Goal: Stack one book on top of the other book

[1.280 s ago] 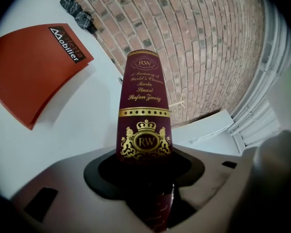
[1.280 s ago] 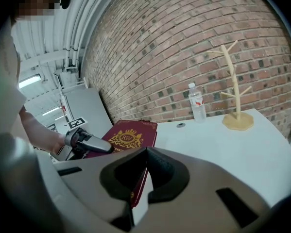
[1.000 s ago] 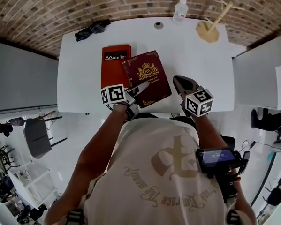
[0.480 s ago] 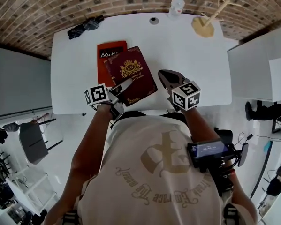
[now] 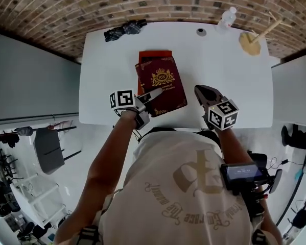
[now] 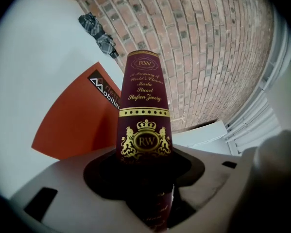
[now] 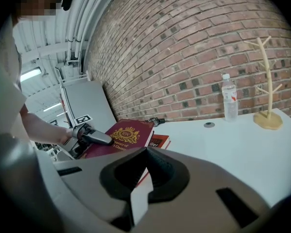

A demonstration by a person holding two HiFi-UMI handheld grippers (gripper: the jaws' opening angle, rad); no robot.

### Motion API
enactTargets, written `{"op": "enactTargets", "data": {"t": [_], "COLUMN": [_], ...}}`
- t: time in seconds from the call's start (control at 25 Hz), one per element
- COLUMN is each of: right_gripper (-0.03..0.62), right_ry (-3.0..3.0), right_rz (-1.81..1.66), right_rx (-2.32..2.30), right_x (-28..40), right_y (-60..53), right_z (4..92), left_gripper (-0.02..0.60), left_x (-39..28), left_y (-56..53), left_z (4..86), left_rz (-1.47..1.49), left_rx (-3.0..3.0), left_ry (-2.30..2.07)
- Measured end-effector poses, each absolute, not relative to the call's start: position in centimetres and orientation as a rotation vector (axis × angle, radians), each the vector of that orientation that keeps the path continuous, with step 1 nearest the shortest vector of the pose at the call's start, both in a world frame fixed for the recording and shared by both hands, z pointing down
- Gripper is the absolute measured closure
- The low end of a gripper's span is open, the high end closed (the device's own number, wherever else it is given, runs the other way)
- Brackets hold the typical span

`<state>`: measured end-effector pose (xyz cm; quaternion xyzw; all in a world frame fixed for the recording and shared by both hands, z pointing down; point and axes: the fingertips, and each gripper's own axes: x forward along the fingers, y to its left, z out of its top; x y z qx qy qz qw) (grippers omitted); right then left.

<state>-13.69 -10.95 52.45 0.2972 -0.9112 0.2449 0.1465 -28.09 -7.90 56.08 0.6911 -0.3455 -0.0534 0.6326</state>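
Because the maroon book [image 5: 161, 80] needs seating on the orange book [image 5: 155, 54], left tool [image 5: 154, 94] grips its 7 o'clock corner; right tool [image 5: 204, 92] closed, empty

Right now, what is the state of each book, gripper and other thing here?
maroon book: gripped at its near edge, lying over the orange book.
orange book: flat, mostly covered.
left gripper: shut on the maroon book.
right gripper: shut, empty.
water bottle: upright, capped.
wooden stand: upright, bare.
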Motion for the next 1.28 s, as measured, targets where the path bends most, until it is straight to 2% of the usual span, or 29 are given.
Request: {"op": "enactTargets", "data": {"t": [0.44,0.92,1.28], "right_gripper": [0.572,0.572,0.572], "right_ry": [-2.595,-2.525,-2.520], "right_rz": [0.752,0.787,0.807], "right_rx": [0.882,0.945,0.930], "right_x": [-17.0,-16.5,-17.2], "right_y": [-10.2,-10.7,-11.3], "right_z": [53.4,54.3,54.5], "left_gripper": [0.348,0.347,0.347], "left_x": [-32.9,-31.9,-32.3], "left_y": [-11.1,-14.4,-14.9], "left_z": [57.5,60.1,61.1], "left_rz": [-0.013,0.157,0.109], "left_rx": [1.594,1.595,1.557], "left_ry": [-0.675,-0.545,-0.599]}}
